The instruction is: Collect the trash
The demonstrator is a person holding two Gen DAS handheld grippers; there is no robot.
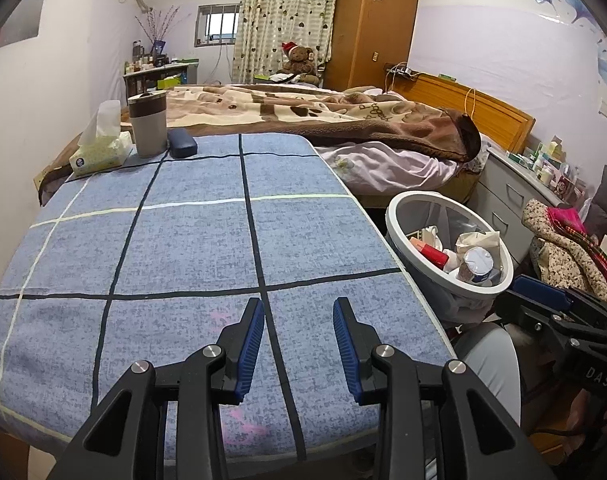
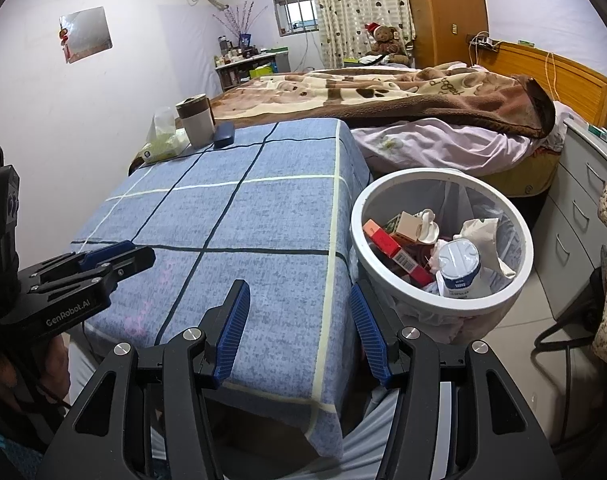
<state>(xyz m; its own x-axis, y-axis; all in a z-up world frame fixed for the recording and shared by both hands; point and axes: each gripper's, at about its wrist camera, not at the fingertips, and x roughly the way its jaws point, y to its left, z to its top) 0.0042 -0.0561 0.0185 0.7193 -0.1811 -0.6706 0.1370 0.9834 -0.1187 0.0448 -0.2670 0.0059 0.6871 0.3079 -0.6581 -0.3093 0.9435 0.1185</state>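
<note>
Right now both my tongs hang over the near end of the table with the blue checked cloth [image 1: 207,248], and neither holds anything: my left gripper [image 1: 298,344] stands partly open with bare cloth between its blue pads, and my right gripper [image 2: 299,328] is a little wider, straddling the table's near right corner. The trash is already down in the white wastebasket [image 2: 383,280] on the floor just right of the table: a red carton [image 2: 387,248], a small cardboard box, crumpled paper and a white bottle [image 2: 459,268] lying near its rim. On the table I see only a tissue box [image 1: 99,152], a lidded tumbler [image 1: 147,124] and a dark blue case [image 1: 182,143], all at the far left corner, and none looks like rubbish to me. My worry is reaching for one of those by mistake, or clipping the tumbler and tipping it onto the cloth. My right tong also sits close to the basket; a careless swing could knock its rim and spill the load.
</note>
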